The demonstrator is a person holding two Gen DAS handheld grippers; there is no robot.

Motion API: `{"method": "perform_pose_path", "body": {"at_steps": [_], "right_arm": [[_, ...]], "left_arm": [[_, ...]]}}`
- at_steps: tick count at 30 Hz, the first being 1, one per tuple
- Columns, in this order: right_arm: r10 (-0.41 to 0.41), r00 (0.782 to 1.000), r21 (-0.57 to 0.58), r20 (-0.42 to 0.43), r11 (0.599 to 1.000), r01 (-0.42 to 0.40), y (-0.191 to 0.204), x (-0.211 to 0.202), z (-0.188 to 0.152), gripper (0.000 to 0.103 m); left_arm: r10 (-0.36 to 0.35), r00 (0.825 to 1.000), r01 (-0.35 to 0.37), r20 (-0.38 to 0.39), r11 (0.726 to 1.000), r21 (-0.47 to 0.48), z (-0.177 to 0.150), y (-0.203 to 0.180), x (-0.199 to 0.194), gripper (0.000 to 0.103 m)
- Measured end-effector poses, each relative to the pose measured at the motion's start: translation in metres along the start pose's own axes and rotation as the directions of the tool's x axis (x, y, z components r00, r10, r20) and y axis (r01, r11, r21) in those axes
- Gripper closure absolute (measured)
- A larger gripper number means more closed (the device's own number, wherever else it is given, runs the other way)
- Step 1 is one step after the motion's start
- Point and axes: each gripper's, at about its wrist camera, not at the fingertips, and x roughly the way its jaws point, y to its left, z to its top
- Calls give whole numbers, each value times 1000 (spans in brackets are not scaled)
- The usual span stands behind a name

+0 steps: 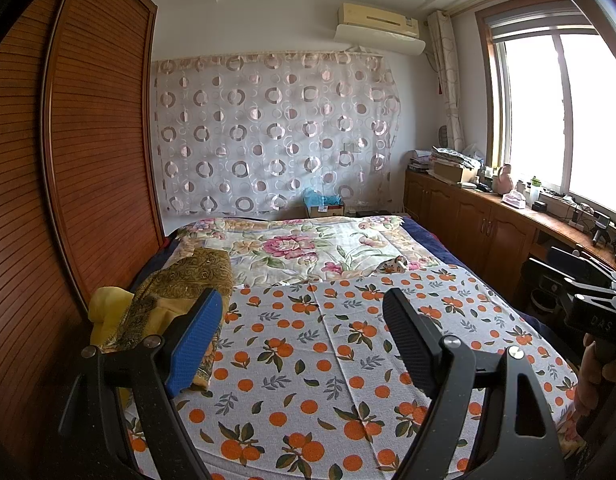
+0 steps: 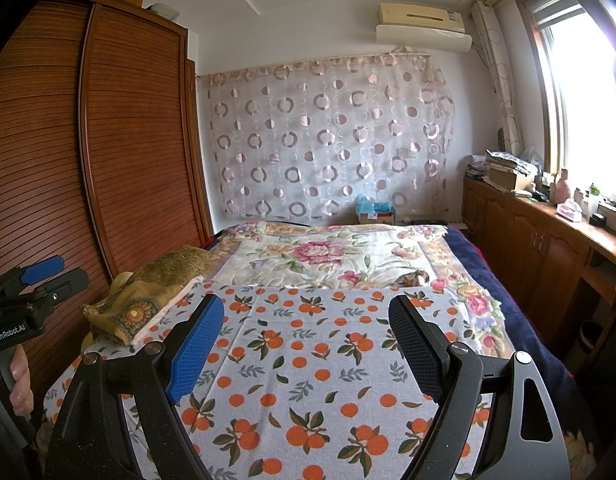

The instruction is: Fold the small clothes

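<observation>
With the left gripper (image 1: 304,344) and right gripper (image 2: 306,346) both gaping empty, the soft, light yellow clothes (image 1: 176,292) at mid-left look floppy, best pinched by a corner.

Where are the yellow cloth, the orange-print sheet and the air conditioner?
yellow cloth (image 2: 148,300), right wrist view, patterned top fold.
orange-print sheet (image 1: 308,360), left wrist view, middle of its flat part.
air conditioner (image 1: 378,20), left wrist view, front panel.
</observation>
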Motion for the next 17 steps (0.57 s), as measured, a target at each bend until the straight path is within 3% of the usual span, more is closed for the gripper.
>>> {"method": "perform_pose_path", "body": {"at_steps": [17], "right_arm": [[-3, 1000, 2, 4, 1000, 3, -4, 2, -1, 17]], "left_arm": [[1, 1000, -1, 2, 1000, 1, -2, 0, 0, 20]]}}
